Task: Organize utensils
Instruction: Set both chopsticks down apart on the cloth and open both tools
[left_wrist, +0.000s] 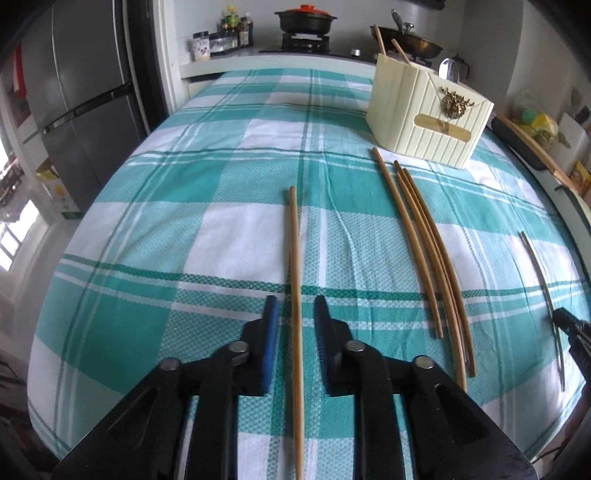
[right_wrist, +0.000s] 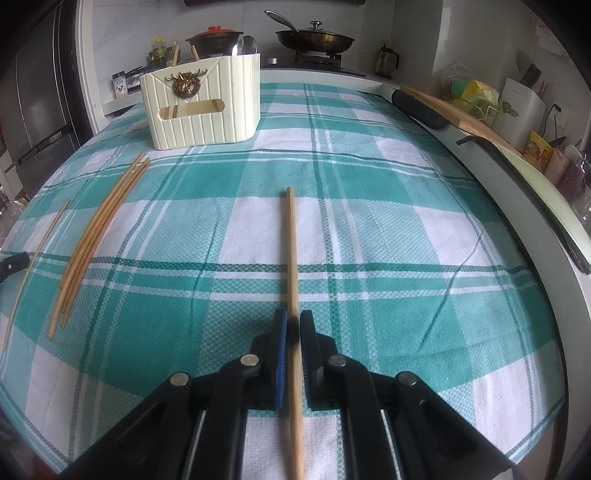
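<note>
My left gripper (left_wrist: 294, 301) is open, its fingers on either side of a wooden chopstick (left_wrist: 294, 258) that lies on the checked cloth. My right gripper (right_wrist: 293, 315) is shut on another chopstick (right_wrist: 291, 240) that points away along the cloth. Three loose chopsticks (left_wrist: 424, 243) lie together right of my left gripper; they show at the left in the right wrist view (right_wrist: 99, 229). A cream utensil holder (left_wrist: 428, 110) with a gold deer emblem stands at the back, holding two chopsticks and a spoon; it also shows in the right wrist view (right_wrist: 203, 107).
The green and white checked cloth (left_wrist: 184, 206) covers the table. A stove with a black pot (left_wrist: 303, 20) and a wok (right_wrist: 314, 37) stands behind. A fridge (left_wrist: 74, 92) is at the left. A cutting board and clutter (right_wrist: 480, 107) line the right counter.
</note>
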